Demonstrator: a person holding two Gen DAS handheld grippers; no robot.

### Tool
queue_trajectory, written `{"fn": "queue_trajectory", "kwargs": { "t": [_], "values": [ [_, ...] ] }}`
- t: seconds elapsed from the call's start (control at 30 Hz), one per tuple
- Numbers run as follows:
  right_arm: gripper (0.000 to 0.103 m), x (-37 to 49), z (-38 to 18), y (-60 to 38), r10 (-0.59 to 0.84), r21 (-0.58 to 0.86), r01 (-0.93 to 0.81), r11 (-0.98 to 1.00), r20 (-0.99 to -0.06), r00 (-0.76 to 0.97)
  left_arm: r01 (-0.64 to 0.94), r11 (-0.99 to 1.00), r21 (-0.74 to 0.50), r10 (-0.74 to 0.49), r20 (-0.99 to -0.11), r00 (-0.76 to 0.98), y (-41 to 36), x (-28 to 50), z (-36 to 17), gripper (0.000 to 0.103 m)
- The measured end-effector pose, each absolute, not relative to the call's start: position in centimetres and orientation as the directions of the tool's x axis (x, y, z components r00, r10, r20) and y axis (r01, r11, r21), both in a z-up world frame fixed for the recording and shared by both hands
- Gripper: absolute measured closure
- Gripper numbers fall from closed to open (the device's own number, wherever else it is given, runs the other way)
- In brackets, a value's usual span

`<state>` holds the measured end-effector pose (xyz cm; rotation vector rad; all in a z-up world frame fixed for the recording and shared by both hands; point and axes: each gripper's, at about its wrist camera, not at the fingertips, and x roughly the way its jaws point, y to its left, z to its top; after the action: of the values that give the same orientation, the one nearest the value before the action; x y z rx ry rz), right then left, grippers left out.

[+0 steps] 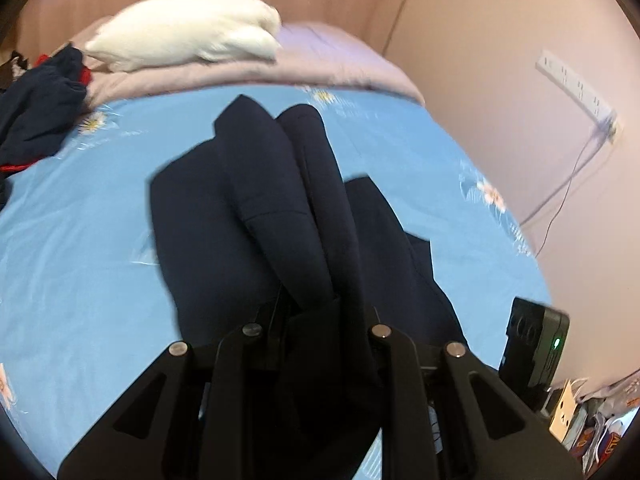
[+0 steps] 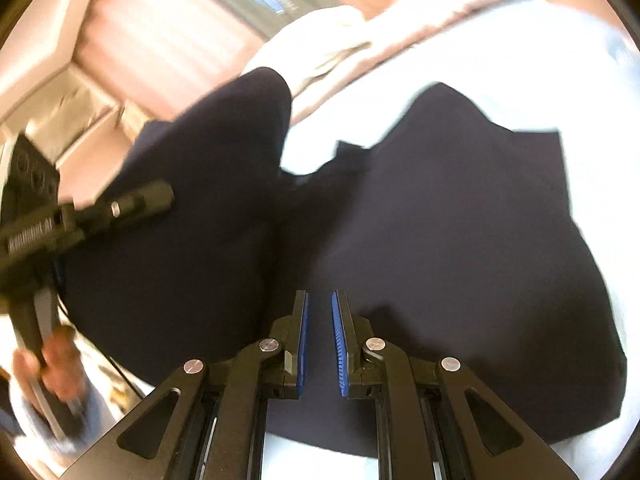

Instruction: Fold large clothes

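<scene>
A dark navy garment (image 1: 248, 216) lies spread on the blue flowered sheet (image 1: 80, 240), with its long parts folded up the middle. My left gripper (image 1: 316, 312) is shut on a bunch of this cloth, which wraps over and hides its fingertips. In the right wrist view the same garment (image 2: 440, 220) fills the middle, and one part of it hangs from the left gripper (image 2: 160, 196) at the left. My right gripper (image 2: 319, 300) hovers just over the cloth, its blue pads (image 2: 303, 344) nearly together. Nothing shows pinched between them.
A white pillow (image 1: 188, 32) and a pale quilt (image 1: 320, 64) lie at the bed's far end. More dark and red clothes (image 1: 40, 112) are heaped at the left. A black box with a green light (image 1: 534, 356) is at the right. A hand (image 2: 56, 364) grips the left tool.
</scene>
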<state>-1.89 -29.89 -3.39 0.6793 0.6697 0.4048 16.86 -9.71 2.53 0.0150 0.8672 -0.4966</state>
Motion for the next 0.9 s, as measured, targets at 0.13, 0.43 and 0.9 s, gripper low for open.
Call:
{"fn": "queue_trajectory", "kwargs": {
  "t": [0.13, 0.43, 0.9],
  "values": [
    [0.078, -1.3, -5.4, -32.8, 0.558, 0.787, -0.057, 0.615, -0.383, 0.736, 0.424, 0.892, -0.158, -0.370, -0.793, 0.483, -13.9, 17.7, -0.7, 0.078],
    [0.051, -2.0, -6.9, -34.9, 0.623, 0.911, -0.090, 0.402, -0.200, 0.756, 0.547, 0.790, -0.277, -0.521, -0.772, 0.363, -15.8, 15.2, 2.6, 0.040],
    [0.033, 2.4, -3.6, -32.4, 0.694, 0.875, -0.156, 0.458, -0.242, 0.678, 0.363, 0.904, -0.228, -0.394, -0.774, 0.496, -2.7, 12.3, -1.4, 0.033]
  ]
}}
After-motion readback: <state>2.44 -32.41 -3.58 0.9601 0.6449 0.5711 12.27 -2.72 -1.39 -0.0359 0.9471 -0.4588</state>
